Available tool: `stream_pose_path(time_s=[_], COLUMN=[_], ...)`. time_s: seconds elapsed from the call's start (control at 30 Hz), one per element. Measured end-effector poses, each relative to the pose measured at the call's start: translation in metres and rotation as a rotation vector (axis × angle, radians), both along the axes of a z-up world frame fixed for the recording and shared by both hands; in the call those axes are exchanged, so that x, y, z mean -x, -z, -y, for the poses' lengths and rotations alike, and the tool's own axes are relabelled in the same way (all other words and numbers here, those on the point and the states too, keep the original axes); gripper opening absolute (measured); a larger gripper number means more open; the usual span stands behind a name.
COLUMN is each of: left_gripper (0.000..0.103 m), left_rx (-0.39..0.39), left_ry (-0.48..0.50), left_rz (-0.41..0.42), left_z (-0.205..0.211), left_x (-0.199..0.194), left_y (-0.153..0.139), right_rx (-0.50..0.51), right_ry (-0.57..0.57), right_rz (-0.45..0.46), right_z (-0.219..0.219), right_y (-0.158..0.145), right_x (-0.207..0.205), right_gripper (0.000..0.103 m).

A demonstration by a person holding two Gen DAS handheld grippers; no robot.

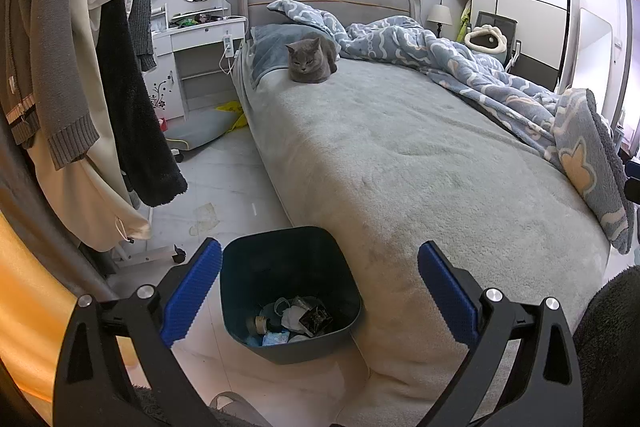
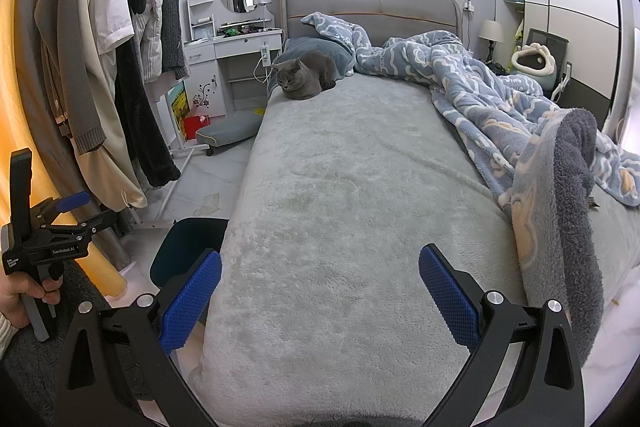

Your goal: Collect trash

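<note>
Bedroom: grey bed (image 2: 340,207), bin (image 1: 288,291) on floor (image 1: 228,179).

Both wrist cameras look from the foot of the bed (image 1: 400,155) toward the headboard (image 2: 372,7). The left view sits lower and further left, close above the bin (image 1: 288,291) on the floor. The right view sits over the mattress. Both share the cat (image 2: 306,75), dresser (image 1: 200,39) and wardrobe (image 2: 572,11).

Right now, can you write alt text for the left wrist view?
The open left gripper hangs over a dark bin holding trash, on the floor beside a grey bed. A grey cat sits near the headboard.
</note>
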State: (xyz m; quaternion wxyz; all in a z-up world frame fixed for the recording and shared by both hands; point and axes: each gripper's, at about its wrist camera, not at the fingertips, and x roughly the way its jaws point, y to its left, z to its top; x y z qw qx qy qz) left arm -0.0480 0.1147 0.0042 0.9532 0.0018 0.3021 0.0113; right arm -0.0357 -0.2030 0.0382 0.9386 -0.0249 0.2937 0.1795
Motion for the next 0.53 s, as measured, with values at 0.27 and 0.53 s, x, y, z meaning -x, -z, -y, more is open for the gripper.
stream_pose_path(time_s=[0.27, 0.53], left_gripper=[0.100, 0.100], left_rx=[0.002, 0.004], left_ry=[0.003, 0.002], left_rz=[-0.001, -0.003], left_z=[-0.0002, 0.0021], left_x=[0.0000, 0.0012], left_y=[-0.0006, 0.0023], right_rx=[0.001, 0.002], right_ry=[-0.001, -0.001], right_rz=[-0.001, 0.000], right_z=[-0.0001, -0.0004], right_y=[-0.0005, -0.0010], right_x=[-0.0001, 0.0000], right_gripper=[0.100, 0.100])
